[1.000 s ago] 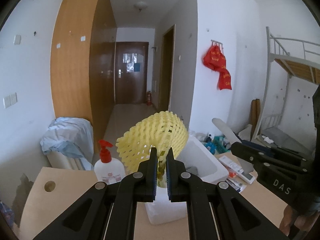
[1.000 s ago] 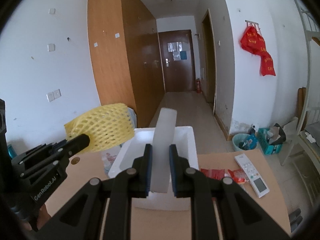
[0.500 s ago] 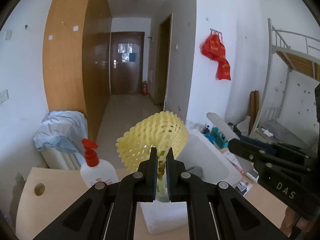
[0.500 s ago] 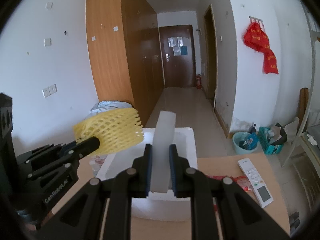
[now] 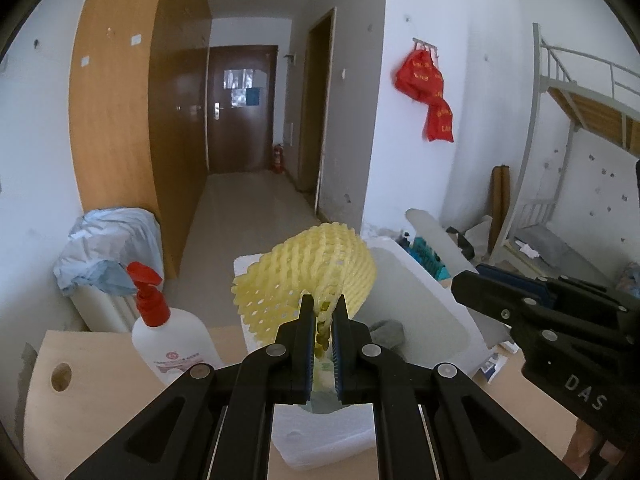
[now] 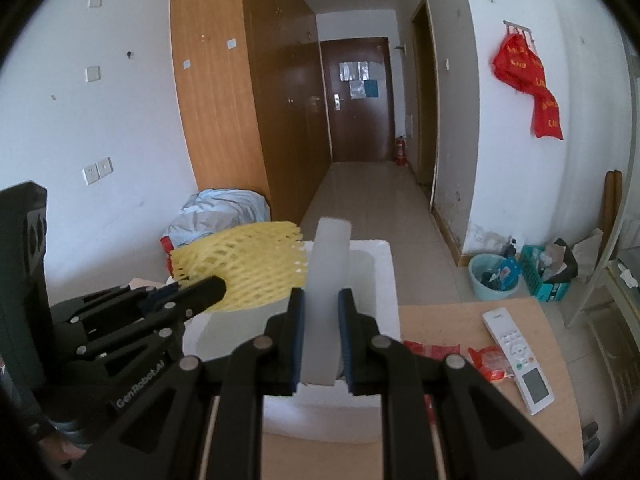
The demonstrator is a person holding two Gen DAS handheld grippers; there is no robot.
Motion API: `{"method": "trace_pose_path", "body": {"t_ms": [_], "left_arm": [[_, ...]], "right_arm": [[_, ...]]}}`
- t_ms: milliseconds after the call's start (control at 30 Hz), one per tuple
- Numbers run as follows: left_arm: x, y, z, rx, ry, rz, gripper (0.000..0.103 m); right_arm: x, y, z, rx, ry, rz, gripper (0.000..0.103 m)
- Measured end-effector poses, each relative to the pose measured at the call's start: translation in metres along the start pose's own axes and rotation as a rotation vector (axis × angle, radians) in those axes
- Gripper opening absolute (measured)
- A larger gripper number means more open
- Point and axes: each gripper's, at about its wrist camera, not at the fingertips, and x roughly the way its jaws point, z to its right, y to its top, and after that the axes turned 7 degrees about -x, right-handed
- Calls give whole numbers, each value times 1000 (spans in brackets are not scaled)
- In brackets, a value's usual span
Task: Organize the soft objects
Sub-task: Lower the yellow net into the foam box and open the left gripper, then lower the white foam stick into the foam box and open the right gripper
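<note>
My left gripper [image 5: 323,312] is shut on a yellow foam net sleeve [image 5: 308,276] and holds it over the near left part of a white foam box [image 5: 432,300]. In the right wrist view the sleeve [image 6: 240,270] hangs over the box's left rim [image 6: 386,280]. My right gripper [image 6: 323,300] is shut on a white foam strip [image 6: 328,272] that stands upright above the box. A grey soft item [image 5: 386,330] lies inside the box.
A white pump bottle with a red top [image 5: 168,340] stands left of the box on the wooden table [image 5: 88,392]. A white remote [image 6: 518,354] and red wrappers [image 6: 432,350] lie to the right. A cable hole [image 5: 61,376] is at the table's left.
Both grippers have moved forward and lower over the foam box, each keeping its object. The box and bottle look nearer and larger.
</note>
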Motion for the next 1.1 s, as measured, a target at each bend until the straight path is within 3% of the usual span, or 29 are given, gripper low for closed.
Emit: {"method": "trace_pose_path", "body": {"t_ms": [533,600,667,733,867,1100], "left_arm": [[8,-4,6,36,18,-5,10],[9,-4,5,32,22,-4,20],[10,-3,4,26,27,-11,59],[9,-3,4,23,43,-4,76],[3,-3,4,29,73,37,85],[2,-4,4,24,85,47,86]], "right_arm": [[-3,2,1,10,-1,12,20],[-4,1,1,11,1,13,20],[-4,1,1,10,1,15,20],[-5,0,1,10,1,16,20],[-6,1,1,10,-2,22,20],[-7,1,1,8,-2,23,20]]}}
